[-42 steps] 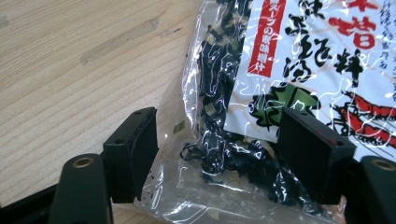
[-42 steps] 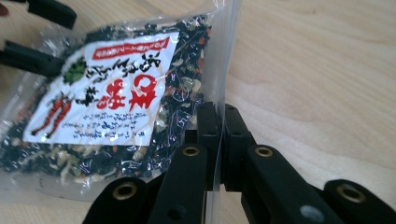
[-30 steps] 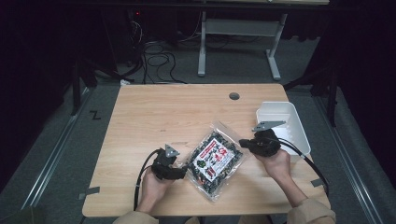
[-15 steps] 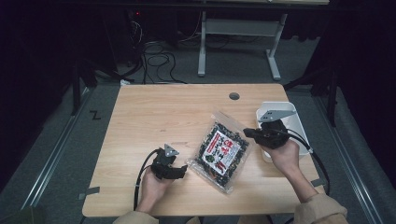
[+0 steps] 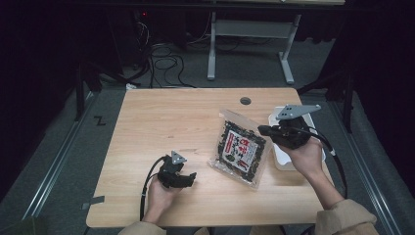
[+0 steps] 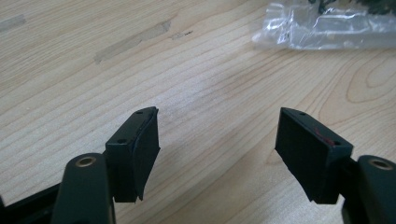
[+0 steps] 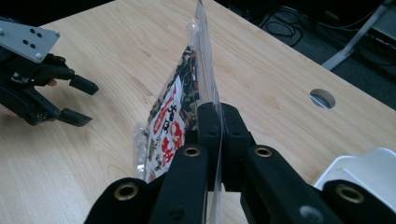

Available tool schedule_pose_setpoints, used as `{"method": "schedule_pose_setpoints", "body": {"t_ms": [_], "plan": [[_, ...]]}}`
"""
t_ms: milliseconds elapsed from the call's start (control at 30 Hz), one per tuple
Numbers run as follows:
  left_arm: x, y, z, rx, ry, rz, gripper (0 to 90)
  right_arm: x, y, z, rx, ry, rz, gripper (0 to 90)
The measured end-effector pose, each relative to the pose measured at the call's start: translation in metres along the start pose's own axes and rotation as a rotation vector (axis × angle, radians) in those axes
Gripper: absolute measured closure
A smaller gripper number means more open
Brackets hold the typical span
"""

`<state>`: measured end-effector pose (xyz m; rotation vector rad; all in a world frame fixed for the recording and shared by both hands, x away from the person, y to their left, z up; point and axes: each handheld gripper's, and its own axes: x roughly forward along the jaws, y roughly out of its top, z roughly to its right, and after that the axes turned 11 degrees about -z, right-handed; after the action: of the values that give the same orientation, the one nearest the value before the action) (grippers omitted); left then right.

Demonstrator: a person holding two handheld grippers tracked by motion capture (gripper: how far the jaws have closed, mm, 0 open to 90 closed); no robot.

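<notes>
A clear plastic snack bag (image 5: pixel 240 149) with dark contents and a red and white label hangs tilted over the table, lifted by its right edge. My right gripper (image 5: pixel 264 130) is shut on that edge; in the right gripper view the bag (image 7: pixel 180 116) stands edge-on between the closed jaws of my right gripper (image 7: pixel 215 119). My left gripper (image 5: pixel 188 178) rests low on the wood near the front edge, left of the bag, open with nothing between its fingers (image 6: pixel 140 149). The bag's clear corner (image 6: pixel 322 28) lies beyond my left gripper (image 6: pixel 217 137).
A white rectangular tray (image 5: pixel 284 152) sits at the table's right edge, under my right hand. A round cable hole (image 5: pixel 245 101) is at the back of the wooden table (image 5: pixel 166 117). Cables and a desk frame (image 5: pixel 249 44) lie on the floor behind.
My right gripper has lifted the bag by its edge and carried it right and back, toward the tray. The left gripper has let go and stayed near the front edge.
</notes>
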<state>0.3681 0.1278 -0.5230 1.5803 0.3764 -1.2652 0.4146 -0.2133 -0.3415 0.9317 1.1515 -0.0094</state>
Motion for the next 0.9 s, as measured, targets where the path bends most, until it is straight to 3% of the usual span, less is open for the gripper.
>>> {"method": "schedule_pose_setpoints", "body": {"t_ms": [900], "plan": [[-0.001,0.0,0.001,-0.013,-0.022,0.012,28.8,-0.039,0.033,0.009,-0.014,-0.048,0.021,90.0]]}}
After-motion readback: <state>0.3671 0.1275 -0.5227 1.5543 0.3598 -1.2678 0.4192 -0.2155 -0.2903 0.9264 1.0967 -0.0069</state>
